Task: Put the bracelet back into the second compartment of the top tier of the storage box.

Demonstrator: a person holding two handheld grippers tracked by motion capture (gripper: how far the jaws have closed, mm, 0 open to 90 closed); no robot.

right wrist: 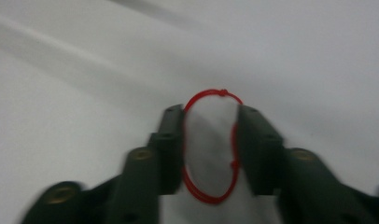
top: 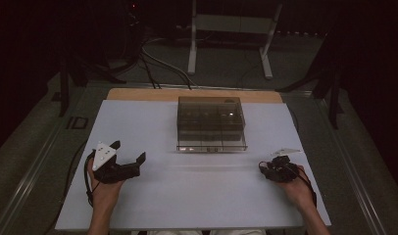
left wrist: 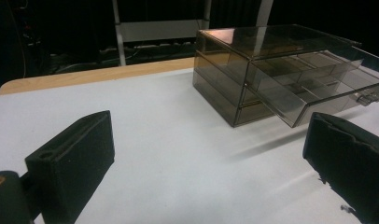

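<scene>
On the white table [top: 153, 205], a smoky clear drawer box [top: 211, 122] sits mid-table, one drawer pulled out. The left gripper [top: 129, 152] rests with fingers spread wide. The right gripper [right wrist: 210, 125] straddles a red string loop [right wrist: 211, 144]; grip uncertain
</scene>
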